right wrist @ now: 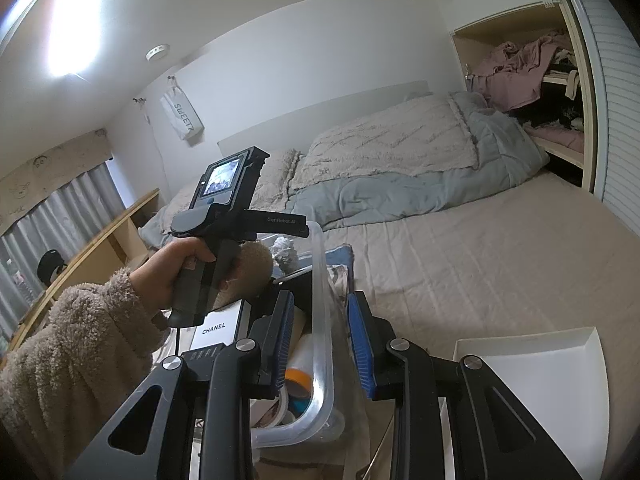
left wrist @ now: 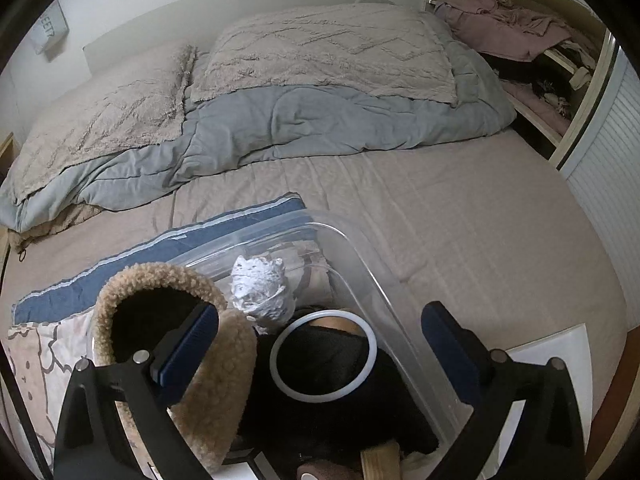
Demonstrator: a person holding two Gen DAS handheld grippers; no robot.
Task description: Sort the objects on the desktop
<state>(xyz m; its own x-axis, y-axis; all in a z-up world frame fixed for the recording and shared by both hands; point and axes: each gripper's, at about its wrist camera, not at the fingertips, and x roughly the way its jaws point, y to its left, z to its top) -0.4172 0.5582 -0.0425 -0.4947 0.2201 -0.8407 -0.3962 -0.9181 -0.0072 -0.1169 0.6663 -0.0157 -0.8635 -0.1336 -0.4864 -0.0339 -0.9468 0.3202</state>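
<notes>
A clear plastic bin (left wrist: 360, 264) sits on the bed and holds a fuzzy tan slipper (left wrist: 224, 360), a white ring (left wrist: 324, 356), a white lace bundle (left wrist: 260, 284) and black fabric (left wrist: 320, 416). My left gripper (left wrist: 320, 344) is open above the bin; its left finger is inside the slipper's opening. My right gripper (right wrist: 320, 344) is open and straddles the bin's near wall (right wrist: 324, 352). Tape rolls (right wrist: 298, 380) lie inside the bin. The left gripper's body (right wrist: 224, 208) shows in the right wrist view, held by a hand.
A white shallow tray (right wrist: 560, 376) lies on the bed to the right of the bin; it also shows in the left wrist view (left wrist: 560, 344). A grey duvet (left wrist: 320, 124) and pillows lie at the bed's head. An open closet (right wrist: 532, 92) stands at the right. A Chanel box (right wrist: 214, 330) is in the bin.
</notes>
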